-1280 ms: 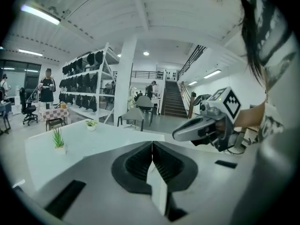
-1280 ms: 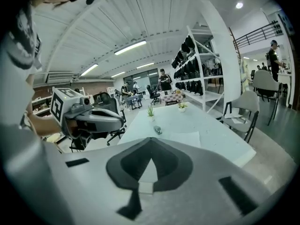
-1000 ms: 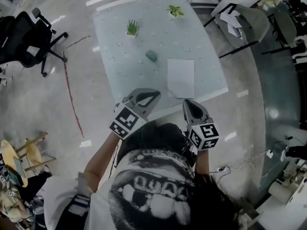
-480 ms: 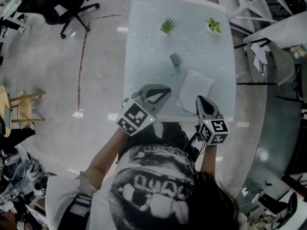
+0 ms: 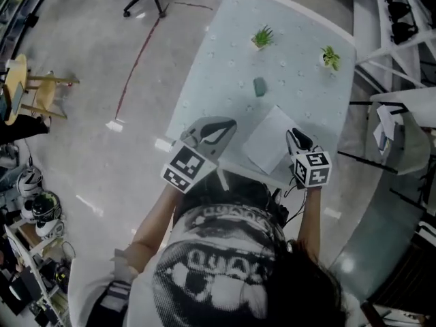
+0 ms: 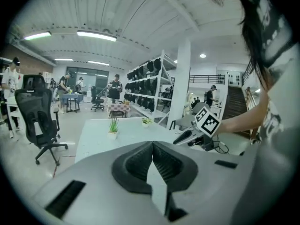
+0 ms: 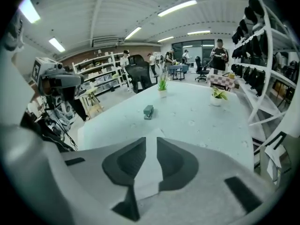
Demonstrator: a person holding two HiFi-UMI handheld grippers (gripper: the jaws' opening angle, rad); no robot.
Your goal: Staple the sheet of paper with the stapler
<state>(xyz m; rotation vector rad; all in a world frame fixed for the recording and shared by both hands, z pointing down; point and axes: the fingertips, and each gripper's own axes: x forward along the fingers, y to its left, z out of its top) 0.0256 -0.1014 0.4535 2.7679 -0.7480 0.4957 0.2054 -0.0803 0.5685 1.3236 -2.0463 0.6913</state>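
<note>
Left gripper (image 5: 229, 123) clenched, empty; right gripper (image 5: 293, 134) jaws opening, nothing between them; sheet (image 5: 271, 139) looks light and floppy; best pinched at its 5 o'clock corner.

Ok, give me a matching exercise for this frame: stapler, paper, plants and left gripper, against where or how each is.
1 stapler
2 paper
3 plants
4 left gripper

A jaws shut, empty
B flat at the table's near edge
C by the far edge
D mid-table, beyond the paper

Pairs: 1-D, 2-B, 3-C, 4-A
</note>
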